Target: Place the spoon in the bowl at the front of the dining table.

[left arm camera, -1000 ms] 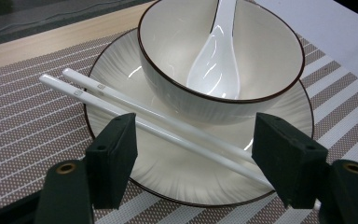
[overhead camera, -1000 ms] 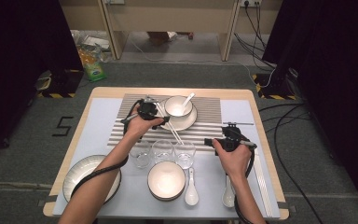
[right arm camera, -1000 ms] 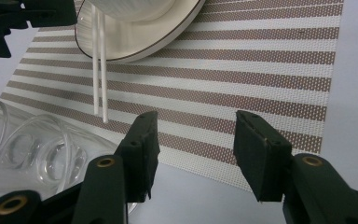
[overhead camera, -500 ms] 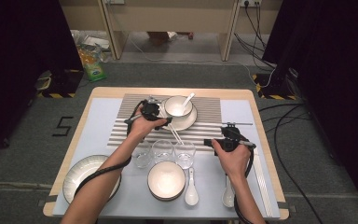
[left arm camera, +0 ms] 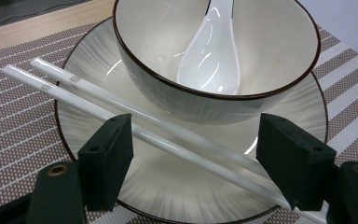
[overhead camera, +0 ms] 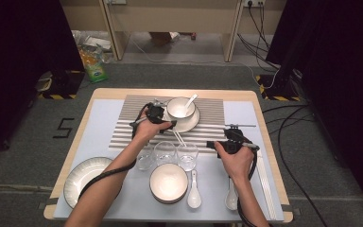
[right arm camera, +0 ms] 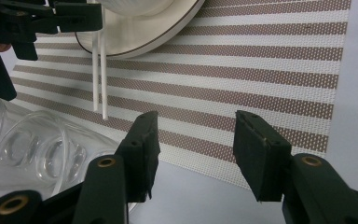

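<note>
Between spread jaws of left hand-held gripper (left arm camera: 196, 163): white chopsticks (left arm camera: 135, 126), untouched.

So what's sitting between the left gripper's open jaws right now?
The pair of white chopsticks, lying across the plate rim in front of the bowl, seen in the left gripper view.

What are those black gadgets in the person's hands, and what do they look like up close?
Each is a black hand-held gripper: the left gripper and right gripper have two flat, blocky black jaws with small screw holes, on arms with brass-coloured rivets. A black cable trails along the left forearm. The forearms are bare, no sleeves.
</note>
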